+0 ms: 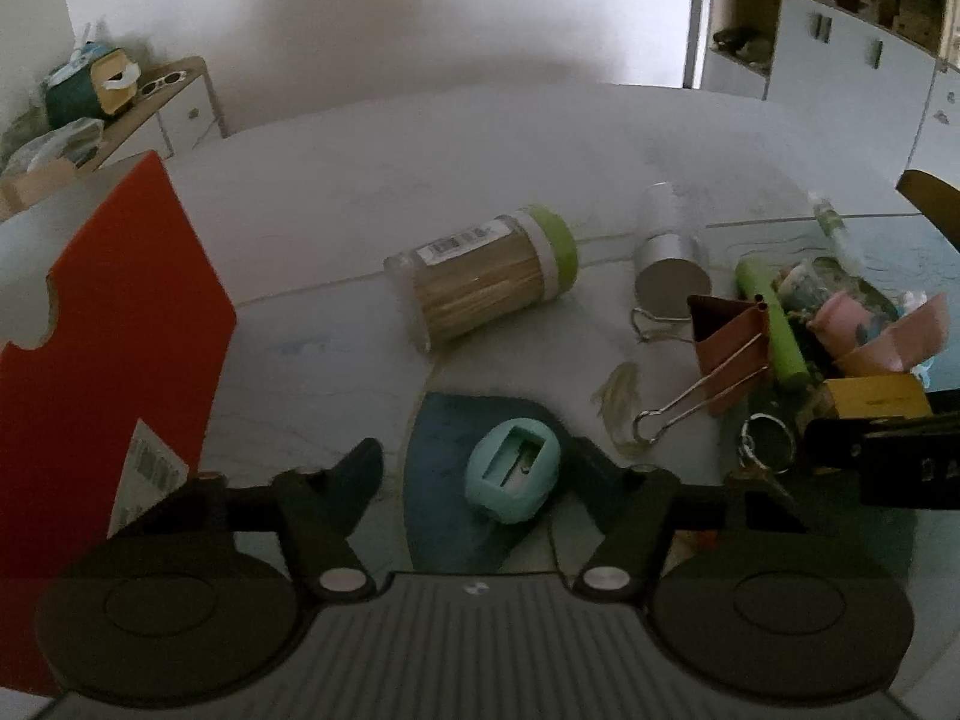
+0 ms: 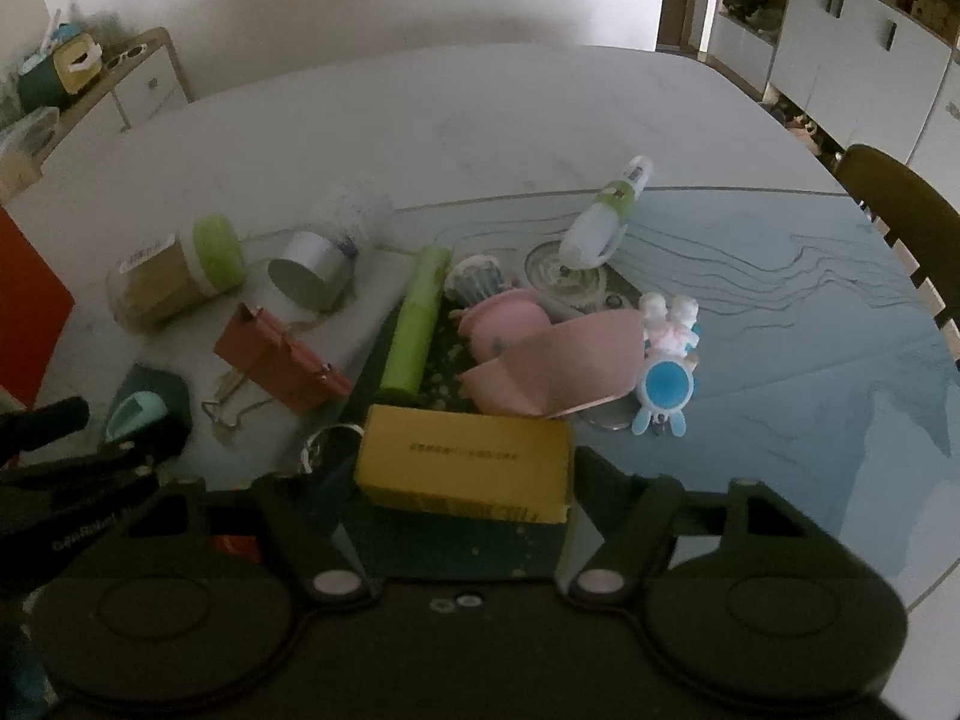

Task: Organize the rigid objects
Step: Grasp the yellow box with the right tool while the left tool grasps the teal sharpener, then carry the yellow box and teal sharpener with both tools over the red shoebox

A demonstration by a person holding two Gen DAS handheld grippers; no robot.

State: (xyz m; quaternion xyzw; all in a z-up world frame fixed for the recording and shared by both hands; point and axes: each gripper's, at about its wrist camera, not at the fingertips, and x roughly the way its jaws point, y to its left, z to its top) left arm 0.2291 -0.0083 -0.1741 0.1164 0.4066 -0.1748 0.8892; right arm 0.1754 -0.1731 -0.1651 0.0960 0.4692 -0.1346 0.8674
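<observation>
My left gripper [image 1: 474, 474] hangs low over the table [image 1: 456, 138], pointing forward, its two black fingers spread wide. Between them, touching neither, a mint-green pencil sharpener [image 1: 514, 470] lies on a dark blue patch. To its left stands an orange box [image 1: 114, 324], cut off by the frame edge. Ahead, a toothpick jar [image 1: 483, 276] with a green lid lies on its side, and beside it a silver cylinder [image 1: 671, 264] is also tipped over. A brown binder clip [image 1: 729, 336] rests just right of the sharpener.

My right gripper [image 2: 462, 480] sits level and close to the table, fingers spread on either side of a yellow box [image 2: 462, 465]. The box hides the fingertips, so I cannot tell whether they touch it. Behind the box is a crowded heap: a green tube [image 2: 417, 330], pink shell-shaped pieces [image 2: 540, 360], a blue and white rabbit toy [image 2: 666, 387], and a white bottle [image 2: 606, 216] leaning over a round dish. A metal key ring [image 2: 327, 447] peeks out beside the box, partly hidden. The lower left corner shows part of the left gripper, blurred and dark.
</observation>
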